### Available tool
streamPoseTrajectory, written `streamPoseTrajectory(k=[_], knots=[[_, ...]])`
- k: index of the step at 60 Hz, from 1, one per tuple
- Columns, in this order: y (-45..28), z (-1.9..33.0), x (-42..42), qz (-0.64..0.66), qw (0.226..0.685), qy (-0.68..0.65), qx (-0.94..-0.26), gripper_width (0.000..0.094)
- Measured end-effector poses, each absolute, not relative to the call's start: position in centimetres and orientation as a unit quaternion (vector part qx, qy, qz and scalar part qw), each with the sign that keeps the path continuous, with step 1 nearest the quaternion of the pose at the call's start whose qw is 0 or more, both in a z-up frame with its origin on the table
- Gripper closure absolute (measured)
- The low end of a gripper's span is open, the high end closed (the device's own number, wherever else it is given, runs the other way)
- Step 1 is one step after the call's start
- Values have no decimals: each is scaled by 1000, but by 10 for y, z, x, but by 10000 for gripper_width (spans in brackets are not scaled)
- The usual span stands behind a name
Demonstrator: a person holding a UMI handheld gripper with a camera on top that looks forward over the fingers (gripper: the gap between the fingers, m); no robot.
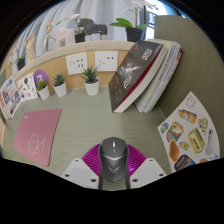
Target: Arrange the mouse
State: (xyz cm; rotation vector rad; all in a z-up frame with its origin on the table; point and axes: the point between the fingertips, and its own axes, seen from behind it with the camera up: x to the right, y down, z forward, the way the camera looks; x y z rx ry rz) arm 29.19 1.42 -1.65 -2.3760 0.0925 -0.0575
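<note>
A grey computer mouse with a dark scroll wheel sits between my gripper's two fingers. Both magenta pads press against its sides, so the fingers are shut on it. The mouse is held over the pale green desk surface, with its front pointing away from me. A pink mouse mat lies on the desk ahead and to the left of the fingers.
A stack of books and magazines leans ahead on the right. Small potted plants stand along the back ledge. Printed sheets lie at the right and far left.
</note>
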Motion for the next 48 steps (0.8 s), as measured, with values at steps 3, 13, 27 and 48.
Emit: streamPoseTrajectory(k=[3,13,27,48], knots=[[14,-16,292,-24,367,46,-929,634],[23,60,293,-59,402,82,-910,633],[50,293,236,-85,552,64,-827,633],[115,320,62,-16,582,-4,-813,635]])
